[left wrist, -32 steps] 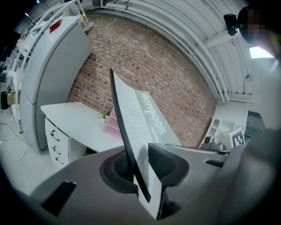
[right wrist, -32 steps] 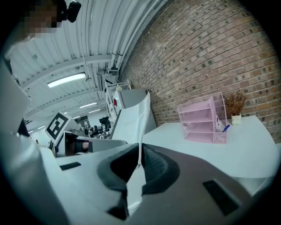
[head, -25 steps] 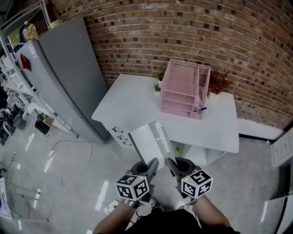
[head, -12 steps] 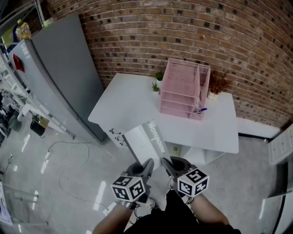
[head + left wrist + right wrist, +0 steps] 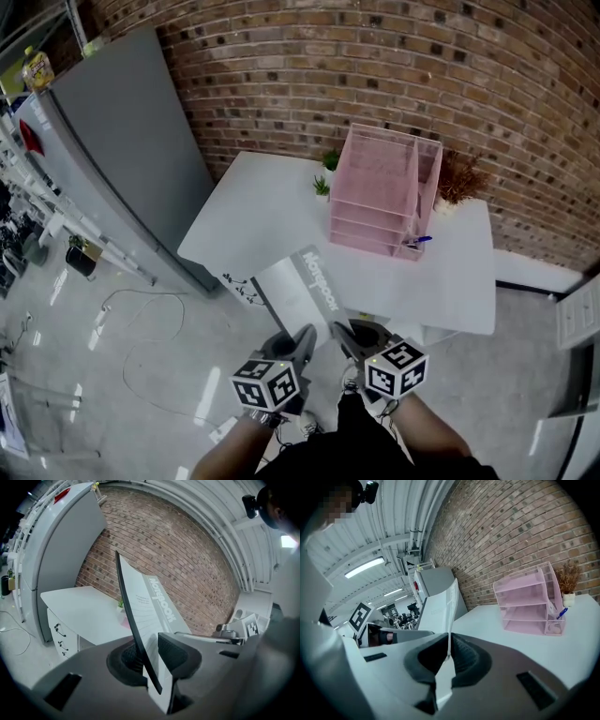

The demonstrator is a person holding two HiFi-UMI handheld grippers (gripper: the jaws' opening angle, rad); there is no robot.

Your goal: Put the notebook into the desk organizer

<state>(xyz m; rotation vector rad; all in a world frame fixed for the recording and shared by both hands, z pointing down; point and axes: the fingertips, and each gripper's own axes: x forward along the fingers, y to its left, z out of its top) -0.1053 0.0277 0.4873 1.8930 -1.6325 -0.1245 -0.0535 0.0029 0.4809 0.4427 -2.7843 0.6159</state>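
The left gripper [image 5: 307,337] and right gripper [image 5: 339,333] had fingers clamped on the notebook [image 5: 302,284] by its near edge; it might sag and snag the organizer [image 5: 380,192].

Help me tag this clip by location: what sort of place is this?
Probably a lab or workshop with a mock office corner: a bare red brick wall, a white desk carrying a pink mesh desk organizer, and a tall grey metal cabinet beside cluttered racks.

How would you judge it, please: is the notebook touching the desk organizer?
Apart: the head view shows bare table between the notebook and the organizer.
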